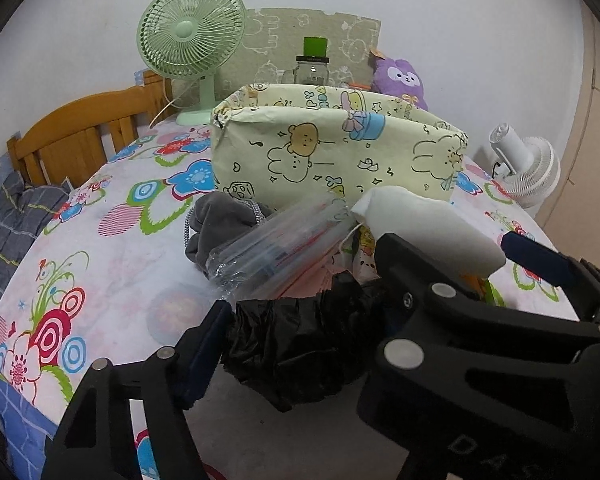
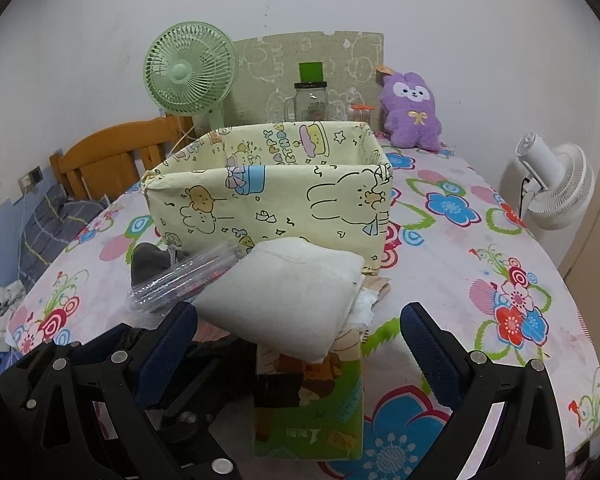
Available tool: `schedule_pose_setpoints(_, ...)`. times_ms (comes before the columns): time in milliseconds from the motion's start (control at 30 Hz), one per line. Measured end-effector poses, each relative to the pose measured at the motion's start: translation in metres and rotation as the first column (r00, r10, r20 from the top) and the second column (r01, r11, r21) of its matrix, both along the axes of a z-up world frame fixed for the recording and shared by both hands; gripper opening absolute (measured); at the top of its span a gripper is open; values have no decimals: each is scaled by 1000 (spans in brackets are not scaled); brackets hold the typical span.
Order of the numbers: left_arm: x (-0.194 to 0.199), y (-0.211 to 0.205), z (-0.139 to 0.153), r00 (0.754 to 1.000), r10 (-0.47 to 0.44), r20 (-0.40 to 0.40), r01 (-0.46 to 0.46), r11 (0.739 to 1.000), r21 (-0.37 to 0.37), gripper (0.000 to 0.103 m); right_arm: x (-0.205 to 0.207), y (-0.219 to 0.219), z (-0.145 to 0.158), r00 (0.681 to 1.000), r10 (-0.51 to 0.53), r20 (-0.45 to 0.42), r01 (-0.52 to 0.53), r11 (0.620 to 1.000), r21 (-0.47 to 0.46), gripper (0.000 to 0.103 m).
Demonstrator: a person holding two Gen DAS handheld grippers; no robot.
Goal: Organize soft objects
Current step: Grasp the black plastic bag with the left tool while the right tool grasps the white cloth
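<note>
A pale yellow cartoon-print fabric box stands open on the flowered bed. In front of it lie a grey cloth, a clear plastic pack, a crumpled black bag and a white folded cloth. The white cloth rests on a green tissue pack. My left gripper is open around the black bag. My right gripper is open, its fingers either side of the white cloth and tissue pack. A purple plush sits behind the box.
A green desk fan, a glass jar and a beige board stand at the back by the wall. A white fan is off the right edge. A wooden headboard is at left.
</note>
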State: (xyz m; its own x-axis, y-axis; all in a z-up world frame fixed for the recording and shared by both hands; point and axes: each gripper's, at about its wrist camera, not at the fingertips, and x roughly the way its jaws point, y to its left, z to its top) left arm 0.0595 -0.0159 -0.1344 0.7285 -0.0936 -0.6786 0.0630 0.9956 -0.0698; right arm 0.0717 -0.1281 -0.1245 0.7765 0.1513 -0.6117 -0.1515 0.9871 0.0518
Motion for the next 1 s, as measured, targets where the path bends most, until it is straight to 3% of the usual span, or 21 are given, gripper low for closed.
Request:
schedule_pose_setpoints(233, 2, 3, 2, 1000, 11, 1, -11, 1000, -10, 68, 6, 5, -7, 999, 30, -31, -29, 999, 14, 80)
schedule_pose_setpoints(567, -3, 4, 6, 1000, 22, 21, -22, 1000, -4, 67, -1, 8, -1, 999, 38, -6, -38, 999, 19, 54)
schedule_pose_setpoints(1000, -14, 2, 28, 996, 39, 83, -39, 999, 6, 66, -17, 3, 22, 998, 23, 61, -25, 999, 25, 49)
